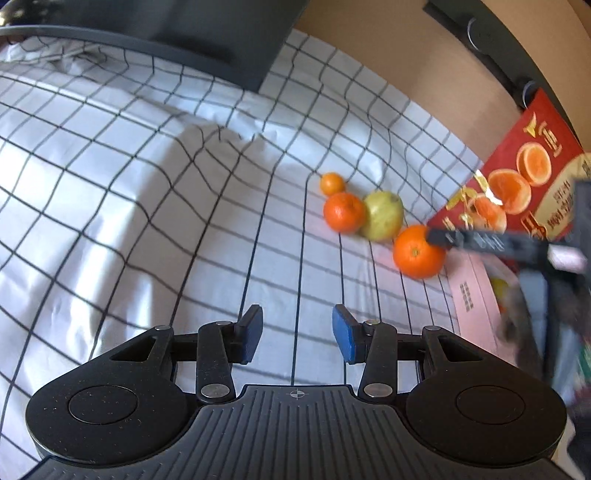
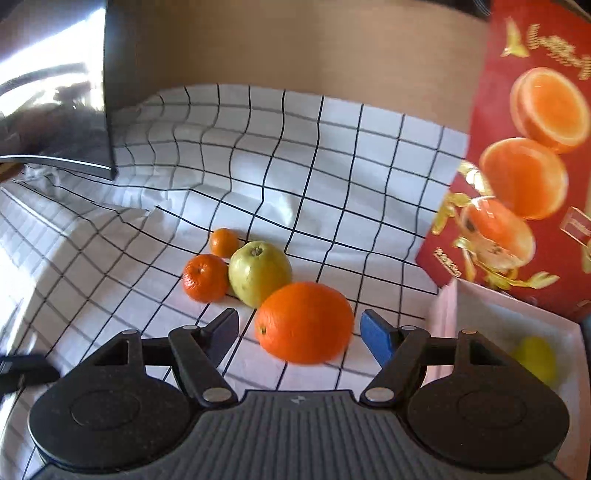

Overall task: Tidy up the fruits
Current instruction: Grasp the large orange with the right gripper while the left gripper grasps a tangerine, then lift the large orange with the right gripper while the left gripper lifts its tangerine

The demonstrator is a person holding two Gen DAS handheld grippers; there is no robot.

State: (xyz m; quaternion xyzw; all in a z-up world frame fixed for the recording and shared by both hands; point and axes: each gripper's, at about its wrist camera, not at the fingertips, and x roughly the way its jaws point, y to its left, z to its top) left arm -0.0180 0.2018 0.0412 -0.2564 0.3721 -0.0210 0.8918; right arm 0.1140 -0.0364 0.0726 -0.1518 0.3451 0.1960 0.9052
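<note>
Four fruits lie in a row on the checked cloth [image 1: 147,184]: a small mandarin [image 1: 332,183], a bigger mandarin [image 1: 343,212], a yellow-green fruit [image 1: 384,216] and a large orange [image 1: 417,253]. My right gripper [image 2: 300,332] is open around the large orange [image 2: 304,323], with a gap on each side between pads and peel. One of its fingers [image 1: 480,242] shows blurred at the right in the left wrist view. My left gripper [image 1: 297,332] hangs open over bare cloth, short of the fruits, holding nothing.
A pale box [image 2: 480,291] with an upright red lid [image 2: 517,184] printed with oranges stands at the right; a yellow fruit [image 2: 535,356] lies inside. A dark screen [image 1: 207,33] stands at the back left. A tan wall runs behind the cloth.
</note>
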